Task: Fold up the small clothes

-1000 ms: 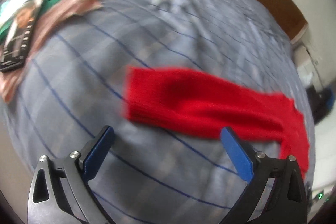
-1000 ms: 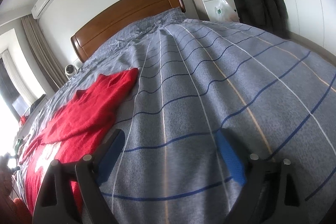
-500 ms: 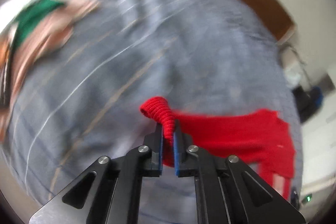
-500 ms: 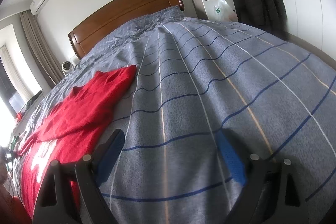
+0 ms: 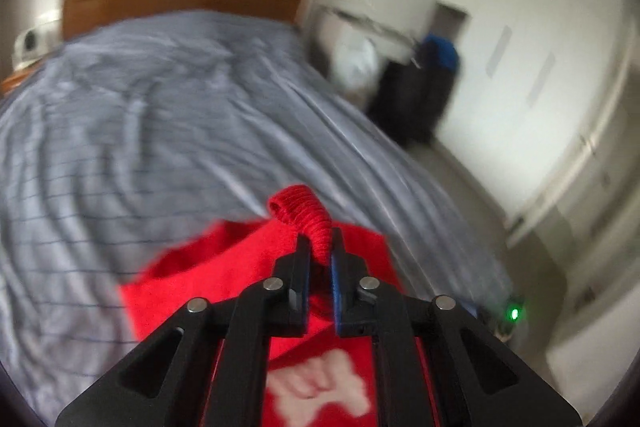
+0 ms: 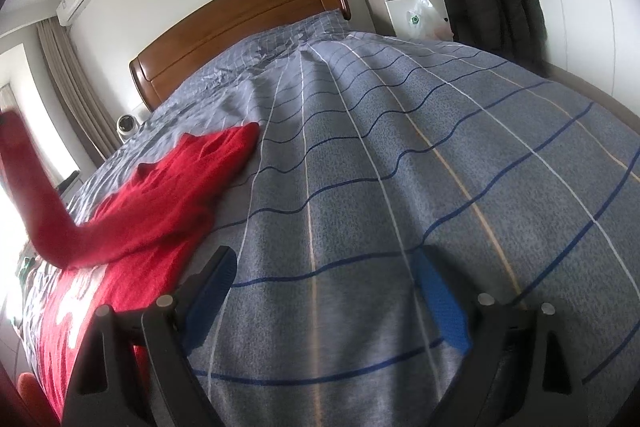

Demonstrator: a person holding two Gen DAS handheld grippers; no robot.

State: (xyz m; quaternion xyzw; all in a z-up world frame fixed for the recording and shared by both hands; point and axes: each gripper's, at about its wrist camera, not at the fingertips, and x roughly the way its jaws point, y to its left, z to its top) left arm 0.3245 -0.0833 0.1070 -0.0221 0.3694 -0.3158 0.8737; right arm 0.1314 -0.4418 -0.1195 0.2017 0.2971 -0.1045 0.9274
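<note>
Left wrist view first: our left hand-held gripper is clamped on the ribbed cuff of the red sweater, with the knit bunched up and poking out past the fingertips. The rest of the sweater hangs and lies right below the jaws on the grey striped bed. It looks like a soft, light, floppy knit, so we'd guess it drapes wherever we drag it and won't slip much. The thick cuff seems a good spot to grab; the hem or shoulder would work too.

Compared with a second ago, those jaws were wide apart over the flat sleeve. They've since closed onto the cuff and then eased slightly, with the knit between them, and the sleeve is lifted off the bed.

Right wrist view: the raised sleeve arcs up at far left. Our right hand-held gripper sits wide apart over bare bedcover, holding nothing, same as before.
</note>
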